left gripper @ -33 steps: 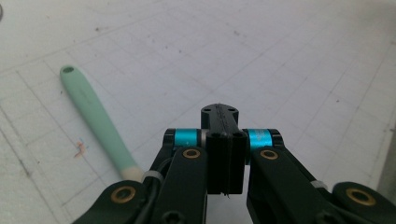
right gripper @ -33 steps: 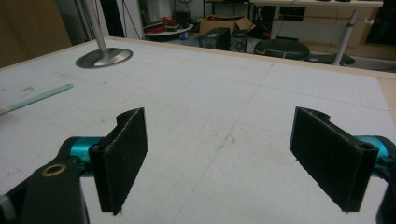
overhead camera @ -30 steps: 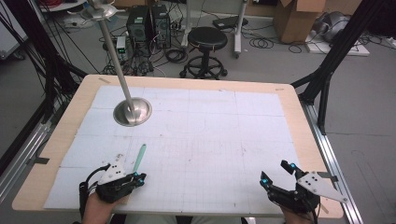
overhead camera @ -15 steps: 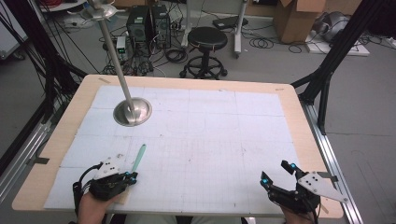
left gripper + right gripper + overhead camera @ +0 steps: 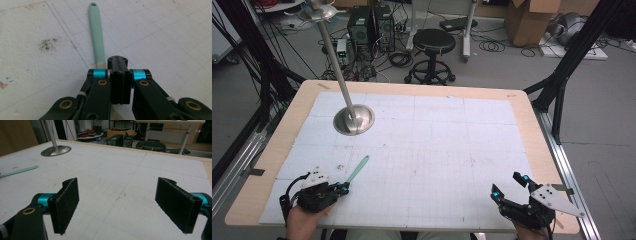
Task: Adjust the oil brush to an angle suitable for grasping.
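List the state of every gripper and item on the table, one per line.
Left gripper: fingers shut on the mint-green utensil.
Right gripper: fingers wide open, holding nothing.
Mint-green utensil: handle low along the mat, near end gripped.
Metal stand: upright on its round base.

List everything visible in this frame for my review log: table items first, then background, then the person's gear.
Handle: 1, mint green, lying on the mat front left, near end in the left gripper.
Stand: 1, silver pole on round base, mat back left.
Mat: 1, white gridded, covering the table.
Table: 1, light wood.
Stool: 1, black, floor behind the table.
Box: 1, brown cardboard, floor back right.
Left gripper: 1, black, front left, shut on the handle.
Right gripper: 1, black, front right, open.
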{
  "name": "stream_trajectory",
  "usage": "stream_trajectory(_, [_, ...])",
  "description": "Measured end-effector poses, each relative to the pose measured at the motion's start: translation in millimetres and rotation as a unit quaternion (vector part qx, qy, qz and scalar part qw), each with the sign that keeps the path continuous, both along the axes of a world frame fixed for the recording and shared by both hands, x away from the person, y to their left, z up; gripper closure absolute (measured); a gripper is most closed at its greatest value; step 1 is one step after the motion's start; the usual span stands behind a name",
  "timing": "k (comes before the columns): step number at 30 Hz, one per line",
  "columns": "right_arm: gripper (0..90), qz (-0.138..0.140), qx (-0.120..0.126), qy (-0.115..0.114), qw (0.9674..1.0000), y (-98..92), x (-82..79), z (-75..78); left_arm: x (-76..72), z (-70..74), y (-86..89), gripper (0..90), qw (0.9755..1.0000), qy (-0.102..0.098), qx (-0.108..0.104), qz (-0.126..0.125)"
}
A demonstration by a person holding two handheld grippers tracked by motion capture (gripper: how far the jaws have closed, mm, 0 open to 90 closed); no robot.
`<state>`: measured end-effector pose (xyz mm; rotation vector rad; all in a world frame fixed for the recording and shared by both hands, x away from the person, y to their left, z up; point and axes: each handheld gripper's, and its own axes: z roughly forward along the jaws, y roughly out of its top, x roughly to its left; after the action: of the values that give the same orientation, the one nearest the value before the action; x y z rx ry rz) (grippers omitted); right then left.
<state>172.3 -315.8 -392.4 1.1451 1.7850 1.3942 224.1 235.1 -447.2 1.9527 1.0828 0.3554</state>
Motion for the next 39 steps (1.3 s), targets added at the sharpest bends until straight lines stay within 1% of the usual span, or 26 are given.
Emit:
stream_trajectory(1, [17.8, 0.0, 0.001, 0.0, 1.0, 0.0, 0.0, 0.0, -0.4, 1.2, 0.0, 88.6, 1.0, -0.005, -0.004, -0.004])
stream_trajectory(2, [17.8, 0.0, 0.001, 0.0, 1.0, 0.0, 0.0, 0.0, -0.4, 1.2, 0.0, 87.6, 1.0, -0.005, -0.004, -0.004])
stream_trajectory(4, [17.9, 0.001, -0.001, 0.0, 1.0, 0.0, -0.1, 0.1, -2.9, 6.7, -0.6, 86.2, 0.9992, -0.032, -0.02, -0.012])
stream_trajectory(5, [17.8, 0.001, -0.001, 0.0, 1.0, 0.0, 0.0, 0.1, -4.1, 9.6, -0.6, 83.2, 0.9985, -0.046, -0.025, -0.014])
stream_trajectory(7, [17.8, 0.001, -0.001, 0.0, 1.0, 0.1, 0.2, -0.1, -6.0, 15.1, 0.7, 81.4, 0.9961, -0.075, -0.044, -0.014])
stream_trajectory(8, [17.8, 0.001, -0.001, 0.001, 1.0, 0.4, 0.5, -0.2, -6.4, 16.4, 1.4, 78.6, 0.995, -0.083, -0.055, -0.013])
stream_trajectory(9, [17.8, 0.001, -0.001, 0.001, 1.0, 0.6, 0.6, -0.2, -6.8, 17.8, 2.5, 76.4, 0.9931, -0.091, -0.072, -0.013])
stream_trajectory(11, [17.8, 0.001, -0.001, 0.0, 1.0, 0.7, 0.8, -0.3, -7.8, 20.6, 5.4, 74.0, 0.9896, -0.11, -0.091, -0.013])
stream_trajectory(12, [17.8, 0.001, 0.0, 0.003, 1.0, 1.0, 0.8, -0.3, -8.5, 23.4, 8.5, 65.1, 0.985, -0.125, -0.119, -0.005])
stream_trajectory(13, [17.8, 0.001, 0.0, 0.003, 1.0, 1.0, 0.8, -0.3, -8.5, 23.4, 8.5, 62.9, 0.985, -0.125, -0.119, -0.005])
stream_trajectory(14, [17.8, 0.001, -0.001, 0.002, 1.0, 1.0, 0.9, -0.4, -9.1, 25.4, 11.2, 58.4, 0.981, -0.137, -0.137, 0.0])
stream_trajectory(15, [17.9, 0.001, 0.0, 0.003, 1.0, 1.0, 0.8, -0.4, -9.8, 26.9, 13.3, 52.5, 0.9783, -0.145, -0.148, 0.006])
stream_trajectory(16, [17.9, 0.001, 0.0, 0.003, 1.0, 1.0, 0.8, -0.4, -10.1, 27.8, 15.3, 52.5, 0.9754, -0.149, -0.161, 0.017])
stream_trajectory(17, [17.8, 0.0, -0.001, 0.001, 1.0, 0.7, 0.9, -0.3, -10.5, 28.5, 17.6, 39.7, 0.9729, -0.154, -0.17, 0.029])
stream_trajectory(18, [17.8, 0.0, -0.001, 0.001, 1.0, 0.6, 0.9, -0.3, -11.2, 29.5, 20.7, 34.3, 0.9689, -0.161, -0.18, 0.053])
stream_trajectory(19, [17.8, 0.0, -0.001, 0.001, 1.0, 0.6, 0.9, -0.3, -11.2, 29.5, 20.7, 30.3, 0.9689, -0.161, -0.18, 0.053])
stream_trajectory(20, [17.9, 0.0, -0.001, 0.004, 1.0, 0.8, 0.7, -0.3, -11.2, 30.2, 22.2, 27.0, 0.9679, -0.163, -0.181, 0.062])
stream_trajectory(21, [17.9, 0.0, -0.001, 0.004, 1.0, 0.8, 0.7, -0.3, -11.8, 30.9, 23.9, 27.0, 0.9667, -0.168, -0.182, 0.066])
stream_trajectory(23, [17.8, -0.002, -0.002, 0.002, 1.0, 0.8, 1.3, -0.3, -13.8, 32.7, 27.3, 24.3, 0.9619, -0.185, -0.192, 0.061])
stream_trajectory(24, [17.8, -0.002, -0.002, 0.002, 1.0, 0.8, 1.3, -0.3, -14.3, 33.6, 28.6, 24.3, 0.9604, -0.19, -0.195, 0.059])
stream_trajectory(26, [17.9, -0.002, -0.001, 0.002, 1.0, 0.7, 1.8, -0.1, -14.7, 34.2, 30.7, 23.7, 0.9601, -0.194, -0.192, 0.06])
stream_trajectory(28, [17.8, -0.001, -0.001, 0.002, 1.0, 1.0, 2.3, 0.0, -14.9, 34.3, 32.4, 23.7, 0.9597, -0.193, -0.194, 0.063])
stream_trajectory(30, [17.9, 0.001, -0.003, 0.005, 1.0, 2.5, 3.6, -0.4, -15.7, 35.1, 33.8, 23.8, 0.9608, -0.193, -0.189, 0.063])
stream_trajectory(31, [17.8, 0.002, -0.003, 0.005, 1.0, 2.7, 4.1, -0.5, -16.0, 35.4, 34.5, 23.8, 0.9619, -0.192, -0.184, 0.061])
stream_trajectory(36, [17.9, 0.002, -0.007, 0.005, 1.0, 2.8, 4.8, -0.8, -17.6, 36.8, 36.6, 23.9, 0.961, -0.197, -0.183, 0.065])
stream_trajectory(39, [17.8, 0.003, -0.004, 0.004, 1.0, 2.8, 4.1, -0.4, -17.9, 36.5, 36.3, 24.0, 0.9619, -0.195, -0.181, 0.064])
